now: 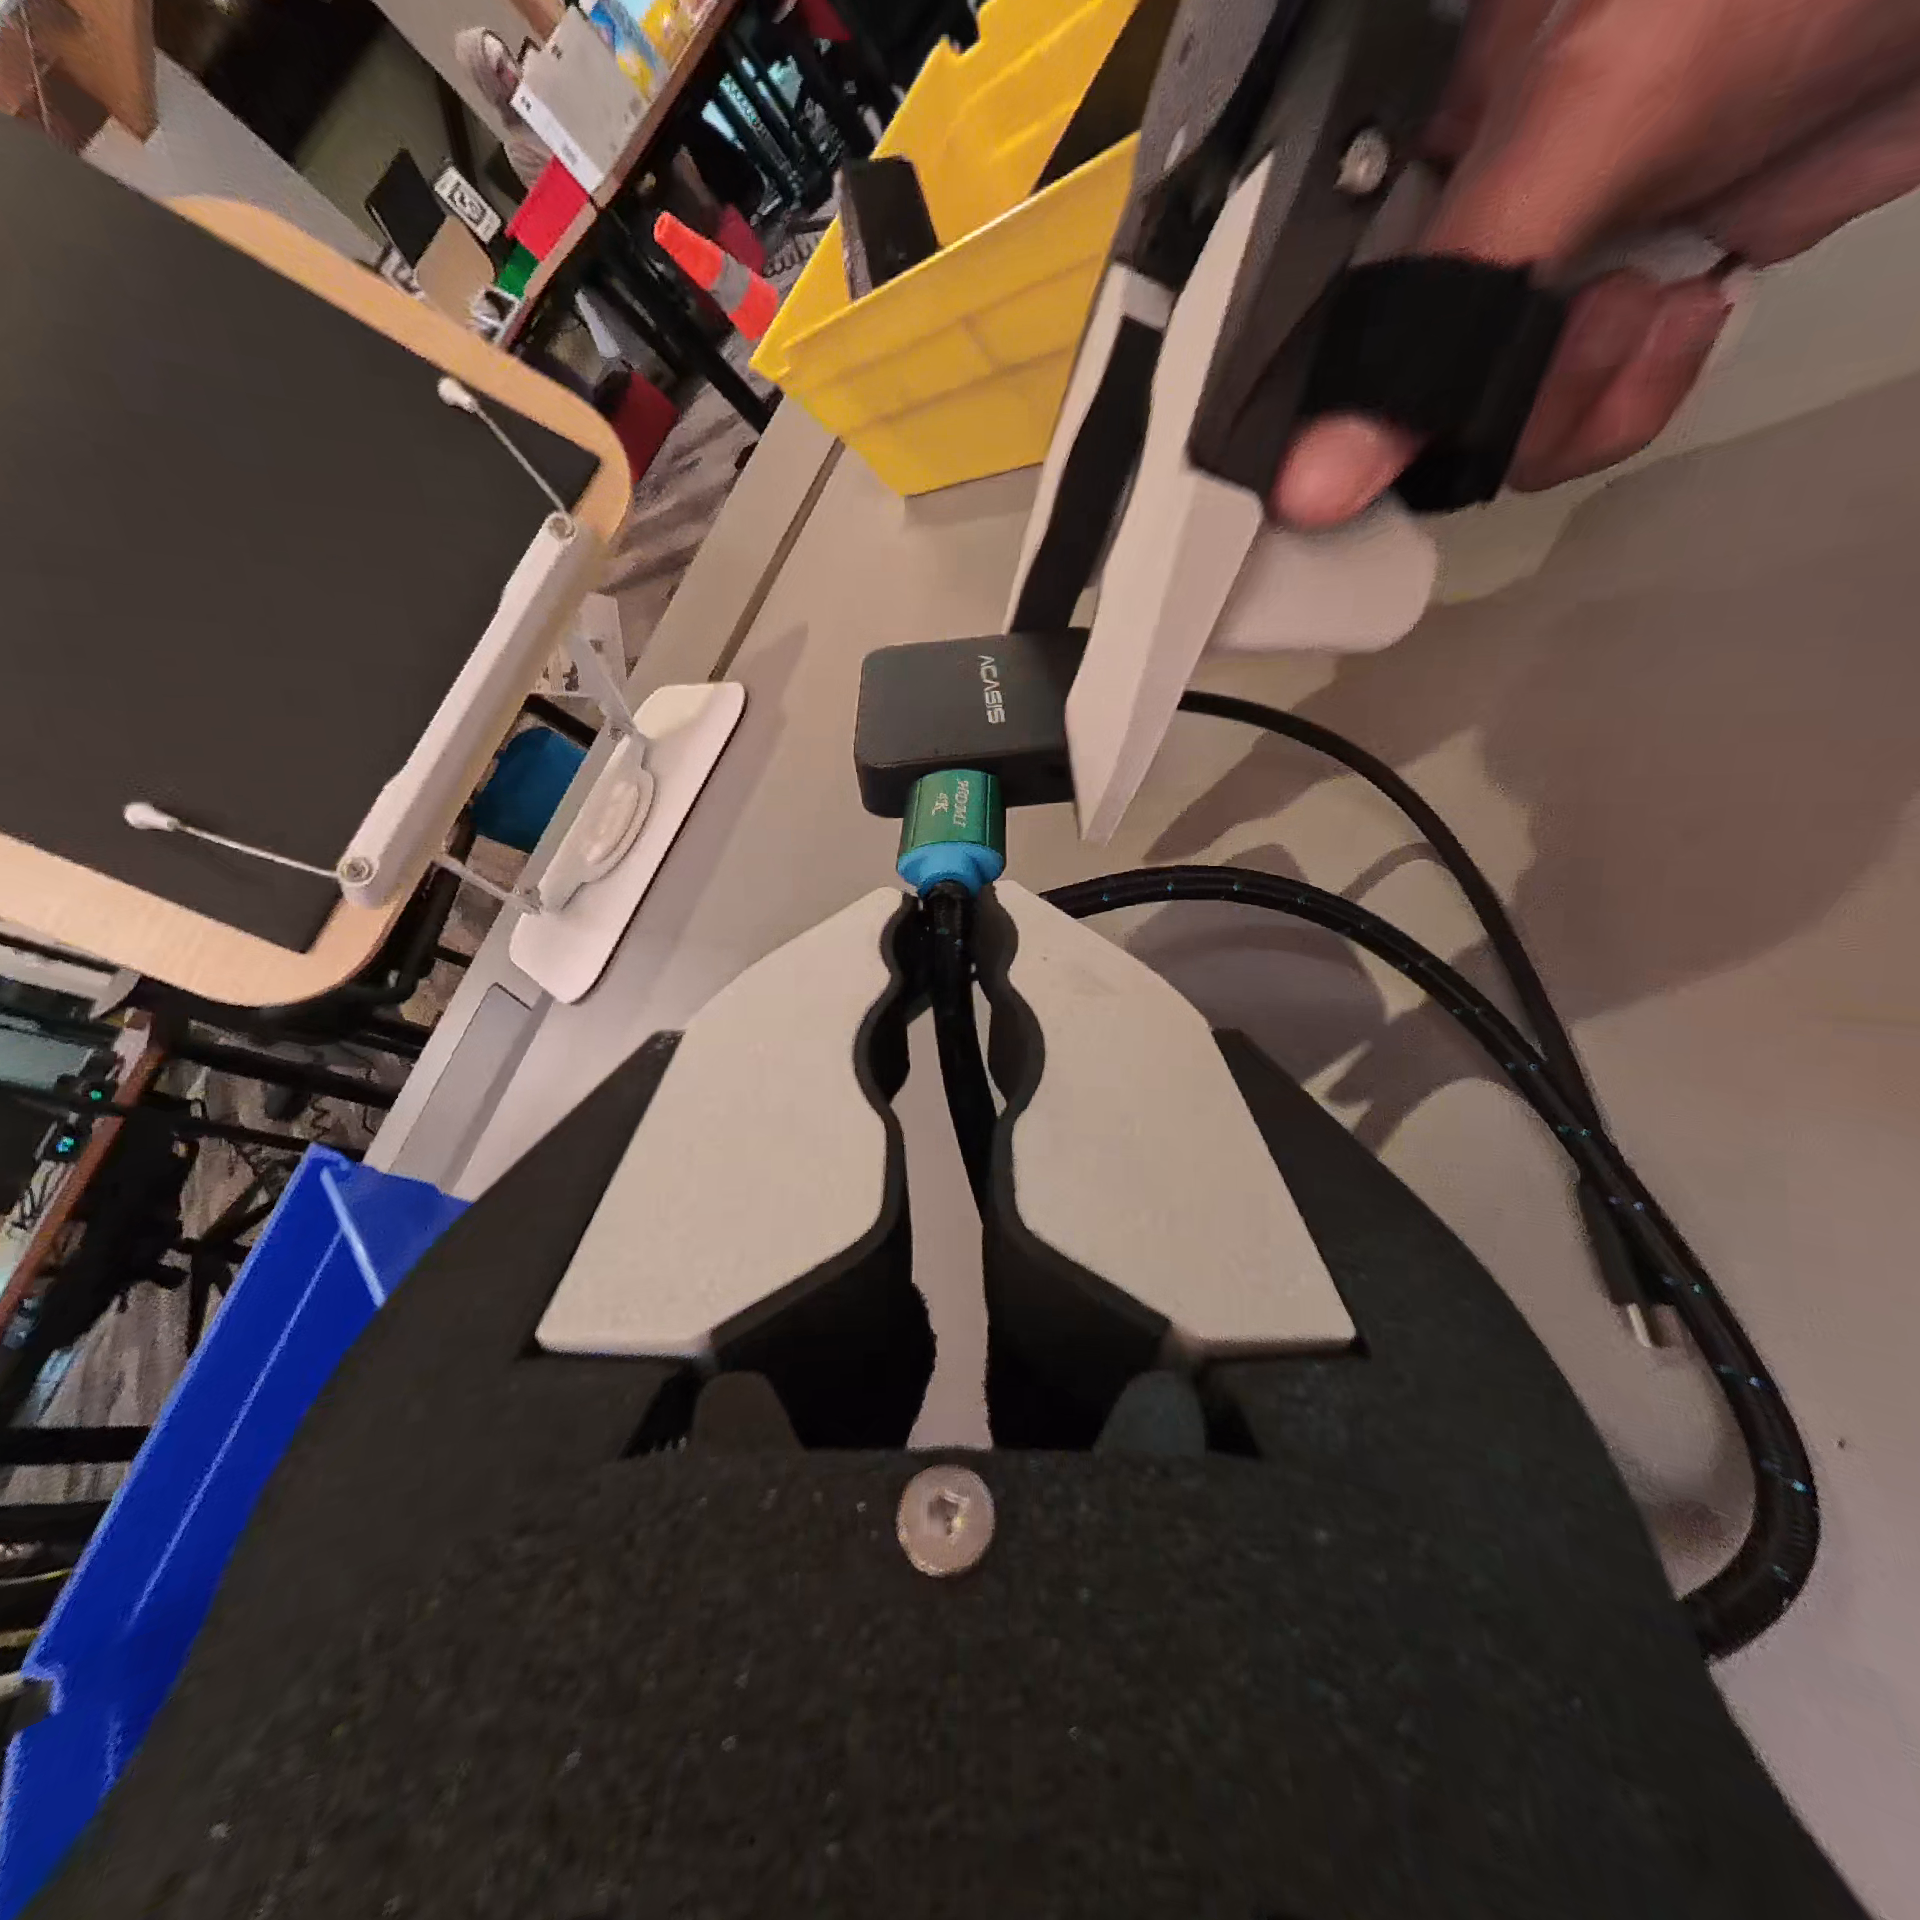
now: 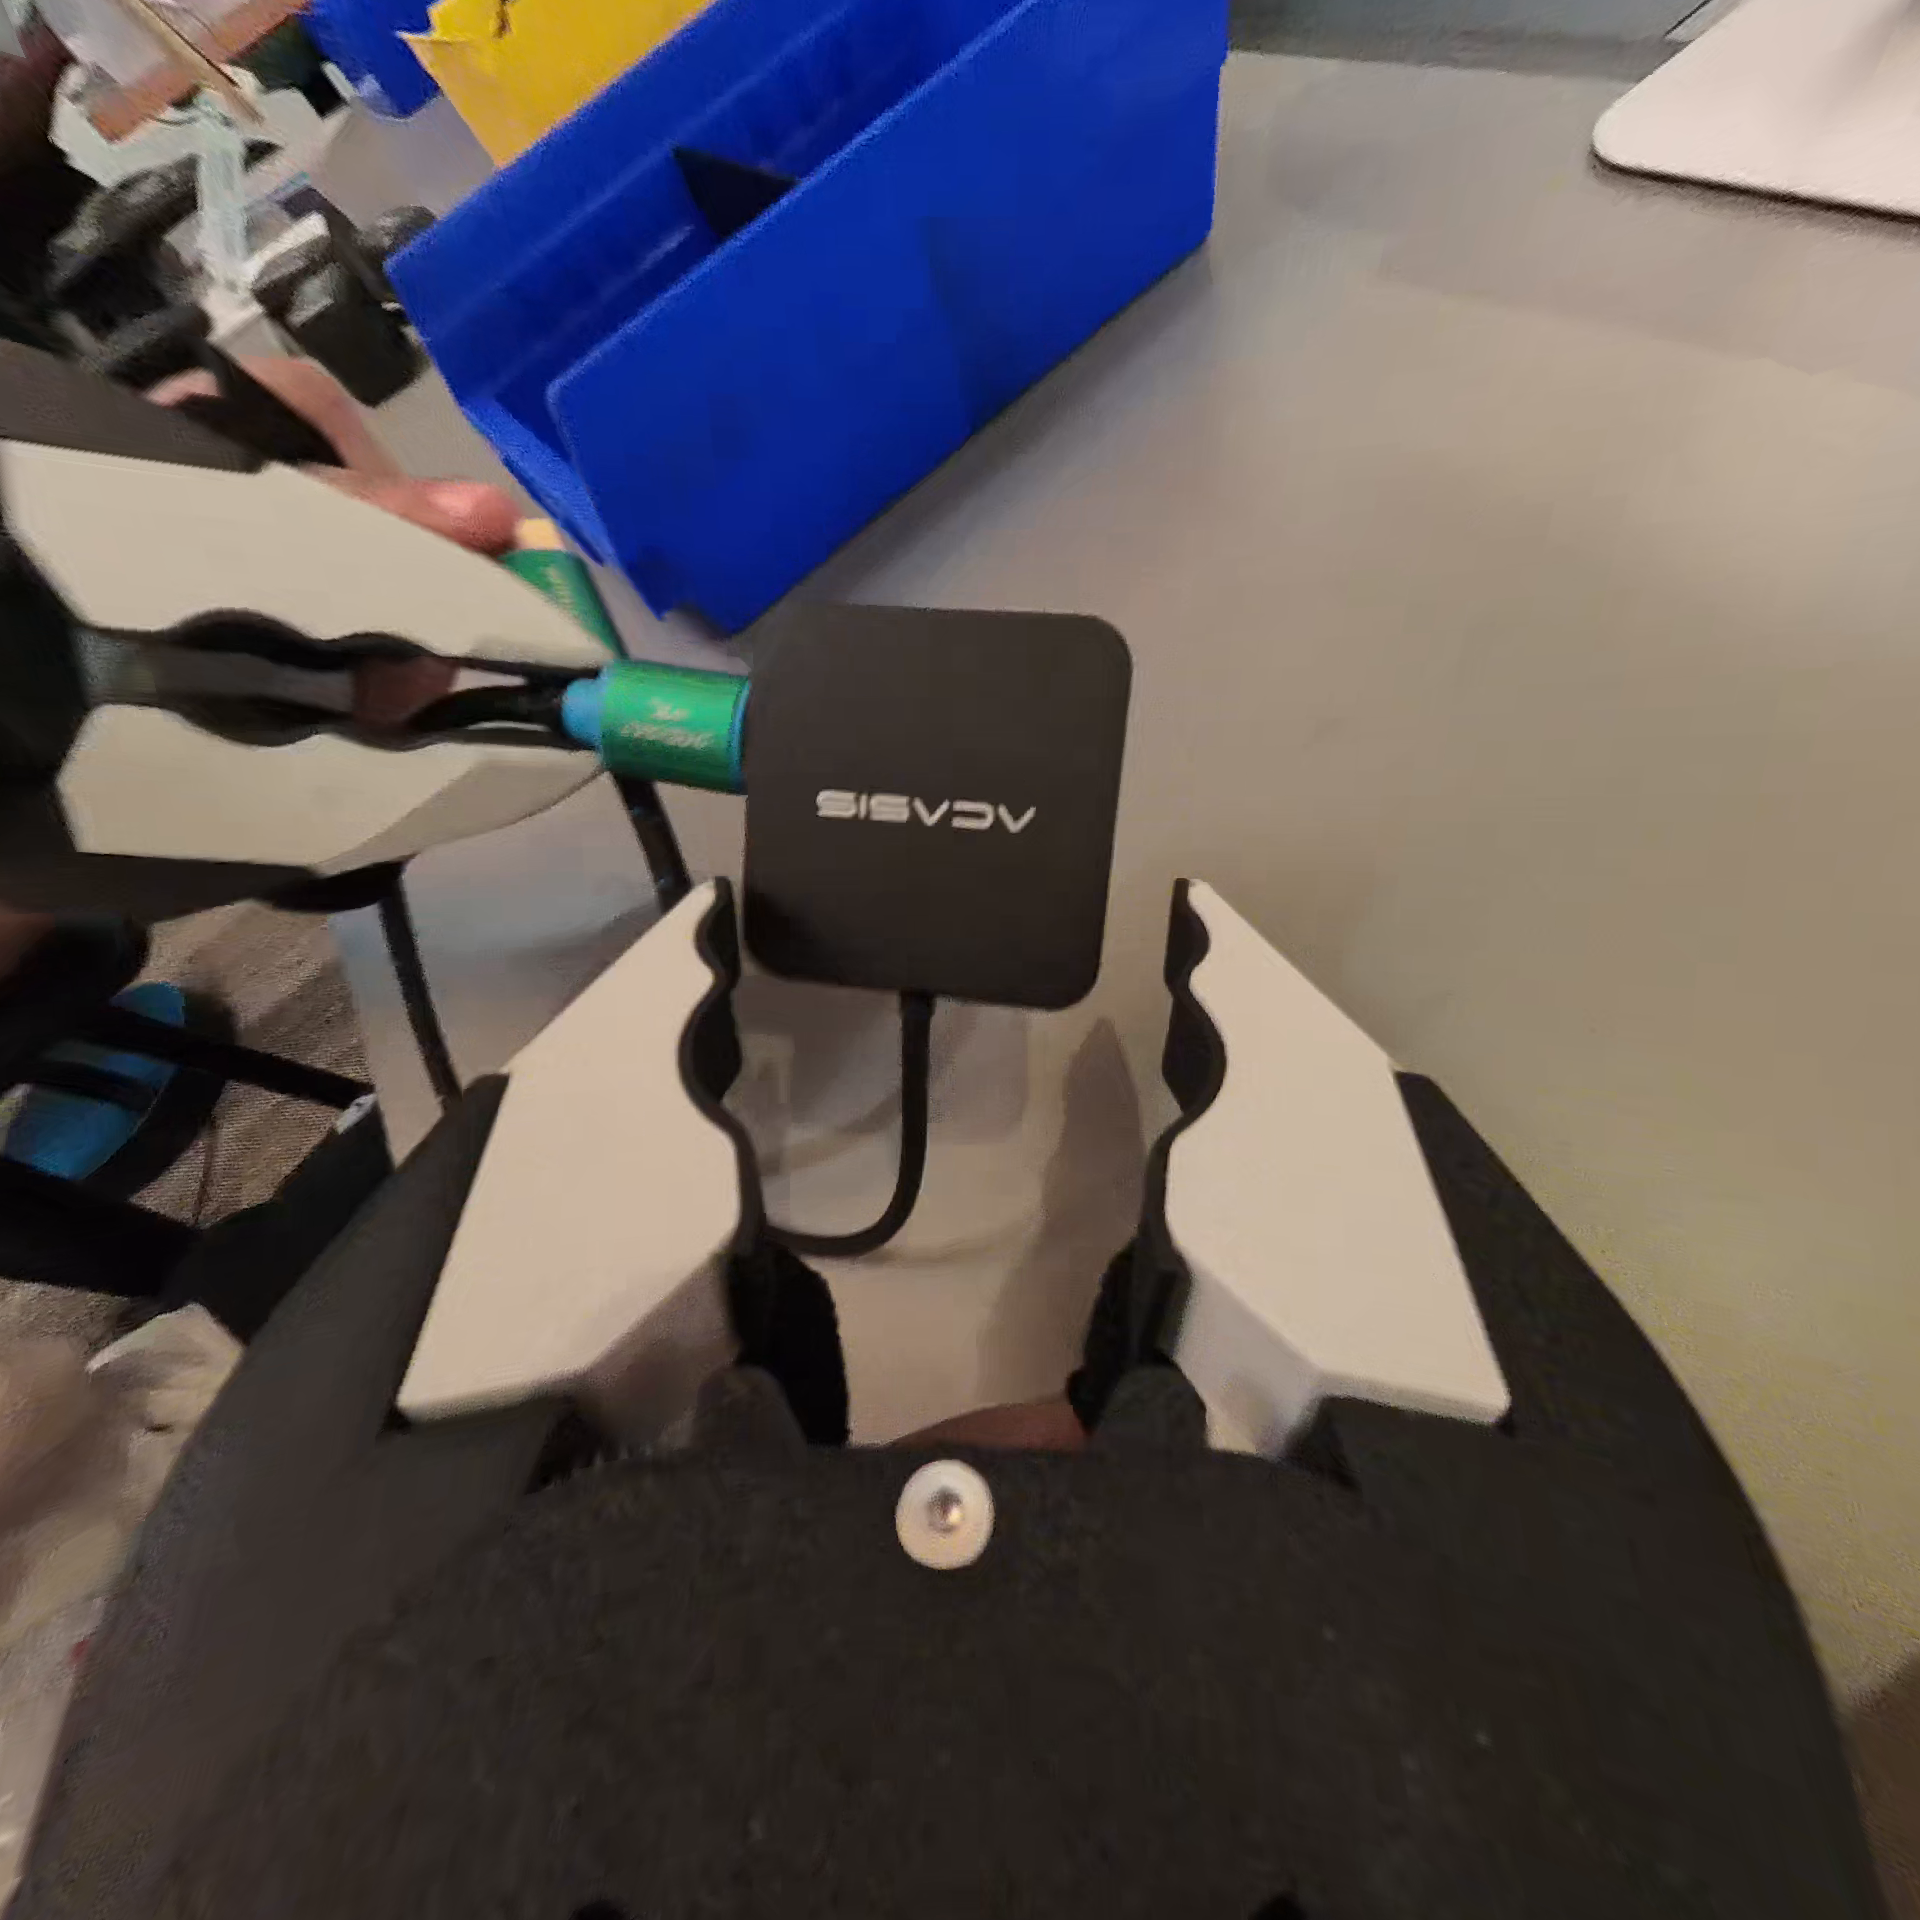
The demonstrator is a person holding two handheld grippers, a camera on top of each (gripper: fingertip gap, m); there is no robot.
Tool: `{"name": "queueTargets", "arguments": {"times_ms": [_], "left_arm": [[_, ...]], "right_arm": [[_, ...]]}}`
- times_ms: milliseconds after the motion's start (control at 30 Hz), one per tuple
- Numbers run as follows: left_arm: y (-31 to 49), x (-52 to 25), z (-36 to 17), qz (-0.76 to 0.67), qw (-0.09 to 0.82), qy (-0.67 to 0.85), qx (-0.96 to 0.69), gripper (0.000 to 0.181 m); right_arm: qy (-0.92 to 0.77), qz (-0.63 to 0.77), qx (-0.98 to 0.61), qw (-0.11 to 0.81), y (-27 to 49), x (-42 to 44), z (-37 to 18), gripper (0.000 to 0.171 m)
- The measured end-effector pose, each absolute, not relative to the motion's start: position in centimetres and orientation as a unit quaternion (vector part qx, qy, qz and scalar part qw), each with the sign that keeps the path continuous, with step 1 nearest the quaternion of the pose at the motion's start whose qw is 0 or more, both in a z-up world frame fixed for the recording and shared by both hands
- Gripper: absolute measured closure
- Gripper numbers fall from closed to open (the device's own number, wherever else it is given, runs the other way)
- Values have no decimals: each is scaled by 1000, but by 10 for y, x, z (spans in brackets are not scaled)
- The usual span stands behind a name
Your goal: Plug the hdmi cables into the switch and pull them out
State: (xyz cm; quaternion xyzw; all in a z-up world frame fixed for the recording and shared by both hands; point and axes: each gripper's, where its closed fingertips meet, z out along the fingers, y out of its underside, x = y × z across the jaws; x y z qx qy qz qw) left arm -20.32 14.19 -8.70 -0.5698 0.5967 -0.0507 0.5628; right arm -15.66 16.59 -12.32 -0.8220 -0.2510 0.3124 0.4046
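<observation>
The black square switch (image 2: 935, 800) lies flat on the grey table; it also shows in the left wrist view (image 1: 935, 717). A green HDMI plug with a blue collar (image 1: 948, 826) sits in its side port (image 2: 665, 722). My left gripper (image 1: 951, 904) is shut on the black braided HDMI cable (image 1: 956, 997) just behind that plug; it shows in the right wrist view (image 2: 587, 712). My right gripper (image 2: 951, 909) is open, its fingers either side of the switch's near edge, seen from the left wrist view (image 1: 1060, 727). A second green plug (image 2: 551, 582) peeks out behind the left gripper.
A blue bin (image 2: 831, 312) stands just beyond the switch, and a yellow bin (image 1: 935, 343) at the table's far end. The braided cable loops on the table (image 1: 1558, 1091) beside the switch's thin lead and its loose connector (image 1: 1631, 1299). A white stand base (image 1: 634, 831) sits at the table edge.
</observation>
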Motion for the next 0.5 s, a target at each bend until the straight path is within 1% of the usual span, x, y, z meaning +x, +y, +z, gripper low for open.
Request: {"name": "queueTargets", "arguments": {"times_ms": [133,267,433,467,500], "left_arm": [[136,-196,-89,-34,565,608,-556,171],[142,-195,-93,10,569,600,-562,171],[145,-192,-84,41,589,594,-546,172],[144,-193,-80,44,597,592,-540,172],[139,-195,-73,39,609,588,-531,172]], "right_arm": [[-256,258,-828,427,171,-162,-127,99],[-227,217,-845,433,178,-156,-131,100],[-197,214,-844,450,182,-150,-122,100],[-186,202,-849,451,185,-145,-122,100],[-151,146,-858,468,197,-119,-124,100]]}}
